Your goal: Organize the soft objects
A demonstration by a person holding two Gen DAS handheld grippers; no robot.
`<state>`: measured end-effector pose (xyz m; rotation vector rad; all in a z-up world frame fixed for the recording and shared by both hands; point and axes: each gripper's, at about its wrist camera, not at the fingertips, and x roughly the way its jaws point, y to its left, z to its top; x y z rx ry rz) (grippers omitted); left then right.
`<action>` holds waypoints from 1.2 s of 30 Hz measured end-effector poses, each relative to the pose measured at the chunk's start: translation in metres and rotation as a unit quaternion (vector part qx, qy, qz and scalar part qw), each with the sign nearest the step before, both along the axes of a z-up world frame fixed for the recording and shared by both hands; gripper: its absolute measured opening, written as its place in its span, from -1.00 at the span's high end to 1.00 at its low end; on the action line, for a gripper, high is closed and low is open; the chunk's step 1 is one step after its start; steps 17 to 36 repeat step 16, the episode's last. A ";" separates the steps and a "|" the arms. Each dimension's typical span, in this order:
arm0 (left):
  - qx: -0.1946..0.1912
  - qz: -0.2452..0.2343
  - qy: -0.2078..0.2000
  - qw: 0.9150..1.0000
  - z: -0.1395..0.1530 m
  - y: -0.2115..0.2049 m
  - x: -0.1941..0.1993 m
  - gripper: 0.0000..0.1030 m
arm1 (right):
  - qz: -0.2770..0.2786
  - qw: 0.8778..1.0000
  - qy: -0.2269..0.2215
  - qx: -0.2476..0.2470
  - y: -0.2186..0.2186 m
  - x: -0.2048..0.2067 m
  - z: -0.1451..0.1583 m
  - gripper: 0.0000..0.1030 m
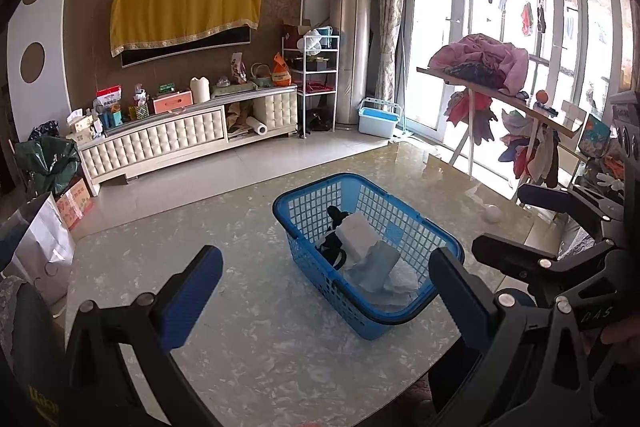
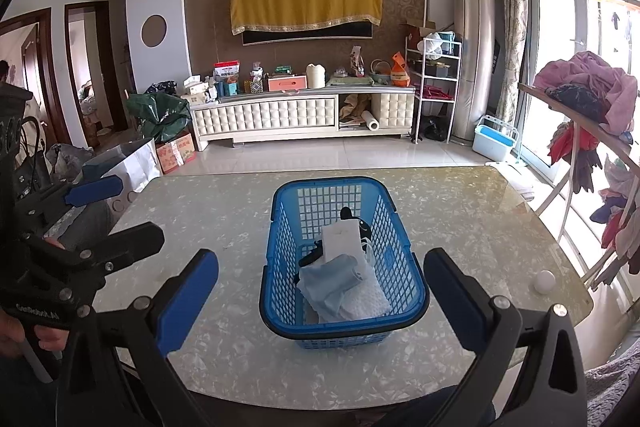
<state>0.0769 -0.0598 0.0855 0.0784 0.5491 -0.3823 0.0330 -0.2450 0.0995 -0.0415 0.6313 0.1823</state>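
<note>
Both grippers, left (image 1: pixel 324 303) and right (image 2: pixel 320 303), spread wide, holding nothing, above table (image 2: pixel 480 227); folded cloths (image 2: pixel 344 283) in blue basket (image 2: pixel 280 267).

Small white ball (image 2: pixel 545 281) on marble table (image 2: pixel 460 211); yellow-draped television (image 2: pixel 306 7) beyond.

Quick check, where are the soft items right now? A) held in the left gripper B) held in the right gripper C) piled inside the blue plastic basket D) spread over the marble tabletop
C: the folded white and pale blue cloths lie inside the blue plastic lattice basket, and both the left gripper and the right gripper are open and empty.
</note>
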 end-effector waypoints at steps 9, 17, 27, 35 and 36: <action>0.002 0.000 -0.002 1.000 0.001 0.000 -0.002 -0.99 | 0.000 1.000 -0.006 0.000 -0.001 -0.004 0.003 -0.99; -0.001 0.004 -0.002 1.000 0.001 0.000 -0.003 -0.99 | 0.000 1.000 -0.005 0.000 -0.002 -0.006 0.002 -0.99; -0.001 0.004 -0.002 1.000 0.001 0.000 -0.003 -0.99 | 0.000 1.000 -0.005 0.000 -0.002 -0.006 0.002 -0.99; -0.001 0.004 -0.002 1.000 0.001 0.000 -0.003 -0.99 | 0.000 1.000 -0.005 0.000 -0.002 -0.006 0.002 -0.99; -0.001 0.004 -0.002 1.000 0.001 0.000 -0.003 -0.99 | 0.000 1.000 -0.005 0.000 -0.002 -0.006 0.002 -0.99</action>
